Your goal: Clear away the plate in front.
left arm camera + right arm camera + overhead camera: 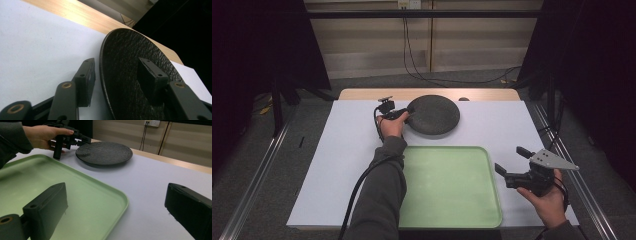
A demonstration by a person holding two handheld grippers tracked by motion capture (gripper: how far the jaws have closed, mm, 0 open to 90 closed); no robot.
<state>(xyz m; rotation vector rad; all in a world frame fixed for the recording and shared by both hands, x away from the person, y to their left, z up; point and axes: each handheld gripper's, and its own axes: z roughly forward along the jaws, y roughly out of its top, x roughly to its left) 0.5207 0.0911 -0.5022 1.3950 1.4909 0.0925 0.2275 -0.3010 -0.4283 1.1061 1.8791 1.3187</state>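
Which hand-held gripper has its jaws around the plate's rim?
The left hand-held gripper: its jaws straddle the round black textured plate. The right hand-held gripper hangs open beside the green tray.

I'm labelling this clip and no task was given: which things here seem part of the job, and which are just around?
Likely in the job:
- black plate, its rim between the left gripper's open jaws
- green tray, empty
- right gripper, open, beside the tray

Just around:
- white table cover
- wall cables
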